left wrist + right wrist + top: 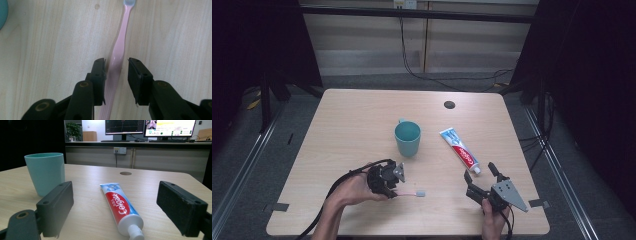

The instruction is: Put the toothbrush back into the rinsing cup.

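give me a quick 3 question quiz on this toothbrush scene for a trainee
1. True or false: the toothpaste tube stands inside the teal cup.
2. Which gripper has the pink toothbrush between its jaws? A) left gripper B) right gripper
3. Fill in: in the high view, the toothbrush's bristle end points toward the picture's ____.

Key
1. False: the tube lies flat on the table, apart from the cup, cap end toward the right gripper.
2. A: its jaws straddle the handle, one close against it, a gap at the other; the right gripper's jaws stand wide, with nothing held.
3. right
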{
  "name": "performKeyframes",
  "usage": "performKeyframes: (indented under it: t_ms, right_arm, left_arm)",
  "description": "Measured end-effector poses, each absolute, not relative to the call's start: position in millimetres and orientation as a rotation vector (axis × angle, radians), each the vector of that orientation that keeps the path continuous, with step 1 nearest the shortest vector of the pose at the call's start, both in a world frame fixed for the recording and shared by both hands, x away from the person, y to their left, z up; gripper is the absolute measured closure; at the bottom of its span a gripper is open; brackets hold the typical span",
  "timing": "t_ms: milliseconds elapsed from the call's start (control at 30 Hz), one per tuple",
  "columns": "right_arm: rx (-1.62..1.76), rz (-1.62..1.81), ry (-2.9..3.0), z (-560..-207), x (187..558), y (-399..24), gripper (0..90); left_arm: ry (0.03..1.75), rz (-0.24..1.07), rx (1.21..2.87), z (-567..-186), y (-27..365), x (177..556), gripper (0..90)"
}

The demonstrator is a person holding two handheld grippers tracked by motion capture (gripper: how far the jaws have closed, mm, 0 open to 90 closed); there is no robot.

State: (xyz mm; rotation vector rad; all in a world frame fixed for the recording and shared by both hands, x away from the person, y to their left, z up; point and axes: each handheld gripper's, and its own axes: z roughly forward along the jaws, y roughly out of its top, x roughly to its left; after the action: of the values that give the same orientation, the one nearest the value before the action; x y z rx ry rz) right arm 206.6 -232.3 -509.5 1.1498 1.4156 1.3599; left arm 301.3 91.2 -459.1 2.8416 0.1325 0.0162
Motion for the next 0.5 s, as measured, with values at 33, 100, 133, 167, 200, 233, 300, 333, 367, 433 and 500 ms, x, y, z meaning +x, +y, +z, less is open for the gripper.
performKeyframes:
  t_ms: [33, 100, 133, 167, 200, 233, 300, 333, 367, 433, 500]
  right_arm:
    - [1.15, 1.36, 1.416, -509.5, 206.6, -232.3, 13.3]
    - [1.145, 1.36, 1.418, -509.5, 206.5, -232.0, 13.3]
    - [1.145, 1.36, 1.421, -509.5, 206.7, -232.1, 13.3]
    - [1.146, 1.359, 1.422, -509.4, 207.0, -232.0, 13.3]
    - [1.145, 1.36, 1.423, -509.4, 206.9, -232.1, 13.3]
    - [1.143, 1.362, 1.421, -509.5, 206.5, -232.0, 13.3]
    - [1.144, 1.362, 1.42, -509.5, 206.5, -232.1, 13.3]
    - [1.144, 1.363, 1.42, -509.5, 206.5, -232.4, 13.3]
    - [1.144, 1.362, 1.419, -509.6, 206.5, -232.3, 13.3]
    - [1.142, 1.362, 1.422, -509.5, 206.6, -232.1, 13.3]
    - [1.142, 1.361, 1.422, -509.5, 206.6, -232.0, 13.3]
  left_arm:
    - [0.132, 0.016, 2.842, -459.1, 91.2, 301.3, 68.6]
    - [0.13, -0.003, 2.817, -458.7, 90.2, 301.0, 69.8]
    - [0.126, 0.006, 2.826, -458.2, 88.2, 299.1, 69.9]
    - [0.115, 0.006, 2.834, -457.7, 87.2, 299.9, 69.9]
    - [0.118, 0.002, 2.831, -458.8, 86.1, 299.6, 69.9]
    - [0.112, 0.014, 2.841, -459.8, 85.1, 299.7, 70.2]
    - [0.123, 0.019, 2.848, -461.3, 84.4, 300.0, 70.2]
    - [0.113, 0.002, 2.856, -464.4, 83.6, 300.4, 70.2]
    - [0.113, 0.002, 2.856, -464.4, 83.6, 300.4, 70.2]
    - [0.118, 0.004, 2.86, -466.1, 82.5, 301.5, 70.7]
    - [0.128, -0.015, 2.858, -466.3, 82.0, 302.9, 71.4]
